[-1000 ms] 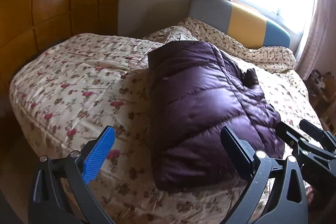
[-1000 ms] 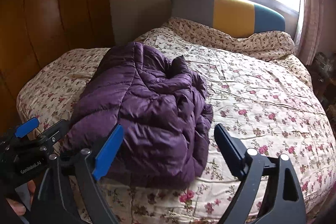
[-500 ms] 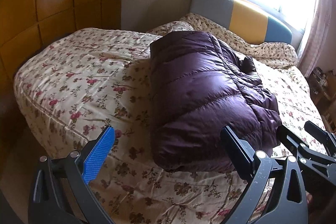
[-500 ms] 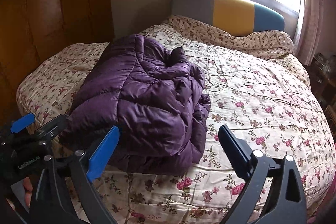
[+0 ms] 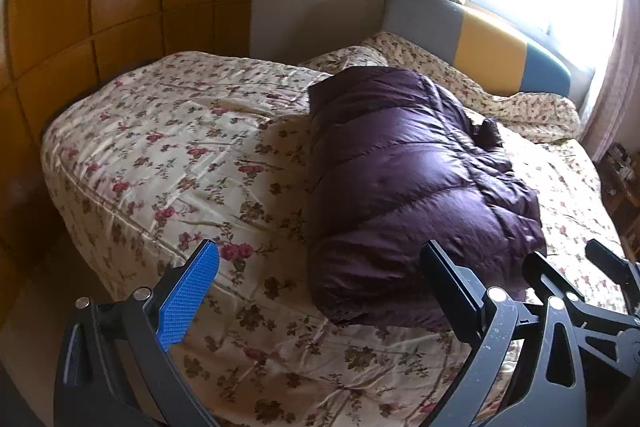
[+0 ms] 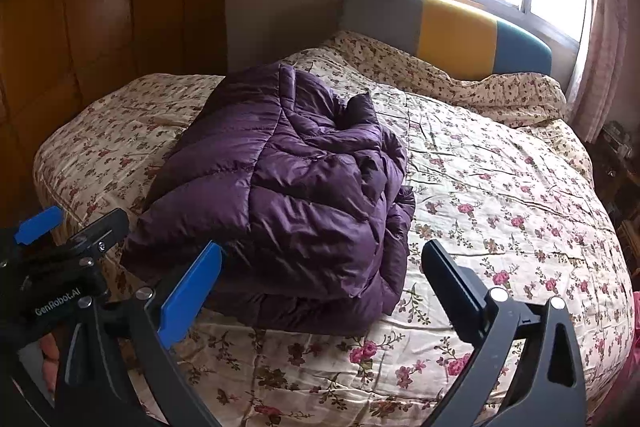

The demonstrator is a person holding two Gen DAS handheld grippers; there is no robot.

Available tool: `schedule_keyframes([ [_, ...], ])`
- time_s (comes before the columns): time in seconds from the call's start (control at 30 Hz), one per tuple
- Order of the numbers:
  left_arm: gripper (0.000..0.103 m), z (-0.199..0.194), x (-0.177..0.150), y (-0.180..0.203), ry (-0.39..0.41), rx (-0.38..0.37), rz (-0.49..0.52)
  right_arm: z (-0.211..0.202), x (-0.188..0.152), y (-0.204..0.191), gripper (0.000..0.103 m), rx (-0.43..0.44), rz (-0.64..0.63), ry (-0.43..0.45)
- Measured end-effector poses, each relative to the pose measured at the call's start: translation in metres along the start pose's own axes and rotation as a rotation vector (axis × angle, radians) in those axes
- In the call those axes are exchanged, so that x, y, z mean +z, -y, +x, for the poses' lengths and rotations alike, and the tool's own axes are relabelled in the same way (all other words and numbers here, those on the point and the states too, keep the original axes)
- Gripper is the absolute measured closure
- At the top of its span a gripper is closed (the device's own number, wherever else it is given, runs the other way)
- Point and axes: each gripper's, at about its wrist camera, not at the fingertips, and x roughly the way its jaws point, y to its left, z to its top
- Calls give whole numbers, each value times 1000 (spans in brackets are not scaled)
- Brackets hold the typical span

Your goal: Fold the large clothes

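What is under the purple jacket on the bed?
The purple jacket lies folded on the floral bedspread. The bedspread shows all around it; anything beneath the jacket is covered.

One jacket point(image 6: 296, 187), one bed point(image 6: 500, 195), two tongs point(image 5: 320, 291).

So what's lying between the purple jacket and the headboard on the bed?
Only the floral bedspread and its bunched roll at the headboard; nothing else lies past the purple jacket. The right wrist view shows it best.

Left tongs point(image 5: 320, 287) cover the jacket's point(image 5: 404, 195) near right corner.
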Motion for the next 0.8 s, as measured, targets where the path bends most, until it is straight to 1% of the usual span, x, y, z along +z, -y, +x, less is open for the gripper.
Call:
schedule_keyframes([
  [0.2, 3, -3, -4, 7, 18, 54, 41, 3, -2, 4, 3, -2, 10, -6],
  [0.3, 3, -1, -3, 5, 4, 46, 33, 3, -3, 5, 3, -4, 12, -7],
  [0.47, 3, 0, -3, 3, -6, 60, 27, 5, -4, 9, 3, 4, 34, -13],
  [0.63, 3, -3, -3, 3, 7, 65, 29, 1, -2, 12, 3, -2, 52, -1],
  [0.8, 3, -8, -3, 7, 22, 62, 34, 4, -4, 17, 3, -20, 71, -24],
])
